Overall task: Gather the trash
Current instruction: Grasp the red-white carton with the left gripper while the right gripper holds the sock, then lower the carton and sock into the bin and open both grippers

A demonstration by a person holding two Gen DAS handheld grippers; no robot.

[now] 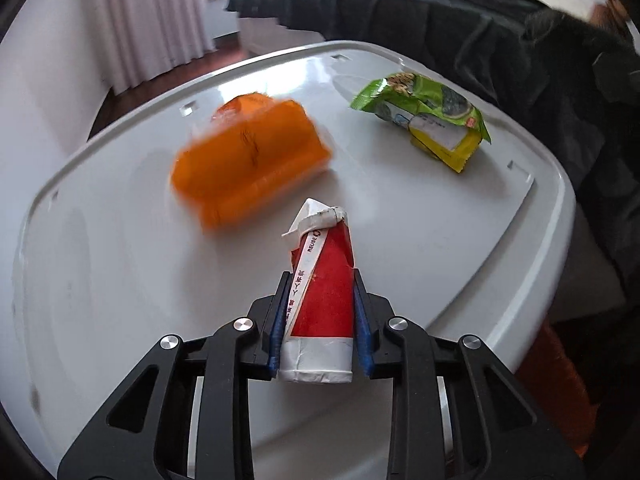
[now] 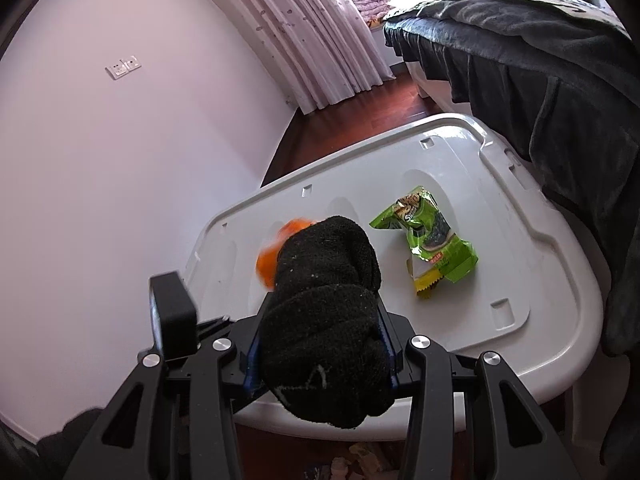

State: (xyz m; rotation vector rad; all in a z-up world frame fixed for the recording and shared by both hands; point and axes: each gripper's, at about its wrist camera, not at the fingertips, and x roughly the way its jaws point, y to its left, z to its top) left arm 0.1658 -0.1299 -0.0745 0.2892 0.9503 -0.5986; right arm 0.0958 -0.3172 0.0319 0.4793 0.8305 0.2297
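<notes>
My left gripper (image 1: pixel 320 292) is shut on a crumpled red and white paper carton (image 1: pixel 325 280) and holds it over the white plastic lid (image 1: pixel 100 280). An orange packet (image 1: pixel 250 162), blurred, lies on the lid ahead of it. A green and yellow snack bag (image 1: pixel 426 114) lies at the far right of the lid. My right gripper (image 2: pixel 320 320) is shut on a bundled black sock (image 2: pixel 324 312) above the lid's near edge (image 2: pixel 560 344). The sock hides most of the orange packet (image 2: pixel 272 256). The snack bag (image 2: pixel 428 244) lies to the right of it.
The lid tops a white bin beside a bed with a dark blanket (image 2: pixel 540 64). A white wall (image 2: pixel 100 160) stands at the left, with curtains (image 2: pixel 320 20) at the back. Dark wooden floor (image 2: pixel 340 116) shows beyond the lid.
</notes>
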